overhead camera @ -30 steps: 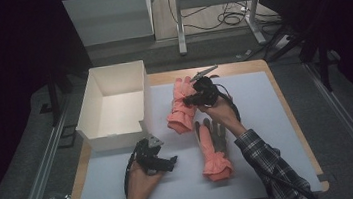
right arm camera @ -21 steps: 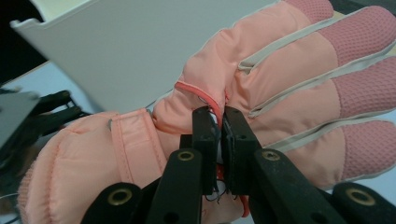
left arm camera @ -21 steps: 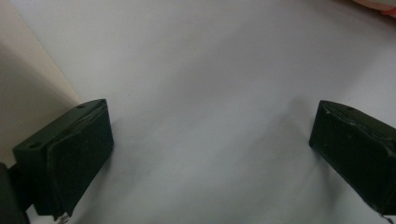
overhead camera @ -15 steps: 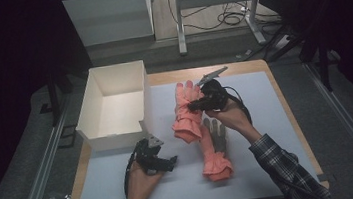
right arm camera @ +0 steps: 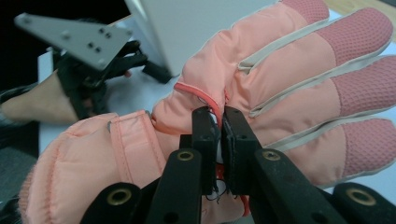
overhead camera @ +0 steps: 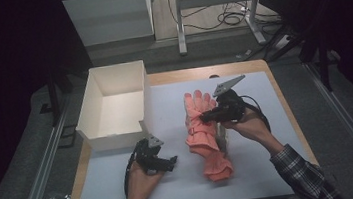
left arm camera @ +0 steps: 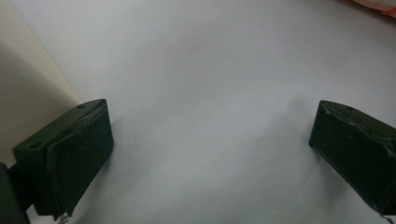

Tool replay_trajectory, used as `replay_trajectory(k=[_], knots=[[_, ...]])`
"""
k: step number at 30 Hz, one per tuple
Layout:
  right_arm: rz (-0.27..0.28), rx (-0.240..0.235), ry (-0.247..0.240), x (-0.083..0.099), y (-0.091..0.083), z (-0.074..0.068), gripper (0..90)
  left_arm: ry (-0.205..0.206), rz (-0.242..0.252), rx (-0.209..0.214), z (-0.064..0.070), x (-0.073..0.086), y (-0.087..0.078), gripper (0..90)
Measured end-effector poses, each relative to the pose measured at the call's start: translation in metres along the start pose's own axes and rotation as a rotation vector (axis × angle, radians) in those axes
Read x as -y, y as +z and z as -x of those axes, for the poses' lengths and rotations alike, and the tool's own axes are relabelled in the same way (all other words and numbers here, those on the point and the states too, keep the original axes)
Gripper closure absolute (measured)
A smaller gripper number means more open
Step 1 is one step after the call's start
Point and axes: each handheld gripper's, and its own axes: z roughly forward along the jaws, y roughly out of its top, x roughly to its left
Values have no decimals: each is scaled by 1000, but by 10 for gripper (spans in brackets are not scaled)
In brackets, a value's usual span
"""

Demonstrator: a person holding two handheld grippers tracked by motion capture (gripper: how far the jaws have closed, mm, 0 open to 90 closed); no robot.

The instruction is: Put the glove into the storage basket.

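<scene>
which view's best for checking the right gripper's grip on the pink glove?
Right gripper view: the right gripper has its jaws pinched shut on a fold of the pink glove near the palm, seen close up. The high view shows the same glove from far above, grip point hidden under the hand. The left gripper view catches a pink sliver at the top edge.

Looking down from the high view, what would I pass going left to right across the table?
White box → left hand-held gripper, jaws open over bare table → pink glove → right hand-held gripper pinching that glove.

No readable text, label or number anywhere (gloves included).
</scene>
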Motion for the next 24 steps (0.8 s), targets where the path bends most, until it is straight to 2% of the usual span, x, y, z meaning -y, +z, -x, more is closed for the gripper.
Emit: replay_trajectory(k=[5, 14, 20, 24], knots=[[-3, -18, -4, 12, -12, -8, 842, 0, 0, 0, 0, 0, 0, 0], [-22, -22, -15, 34, -24, -20, 842, -5, -1, 2, 0, 0, 0, 0], [-39, -8, -31, 49, -20, -27, 837, -5, 0, 1, 0, 0, 0, 0], [-64, 26, -55, 56, -11, -28, 829, -5, 1, 1, 0, 0, 0, 0]])
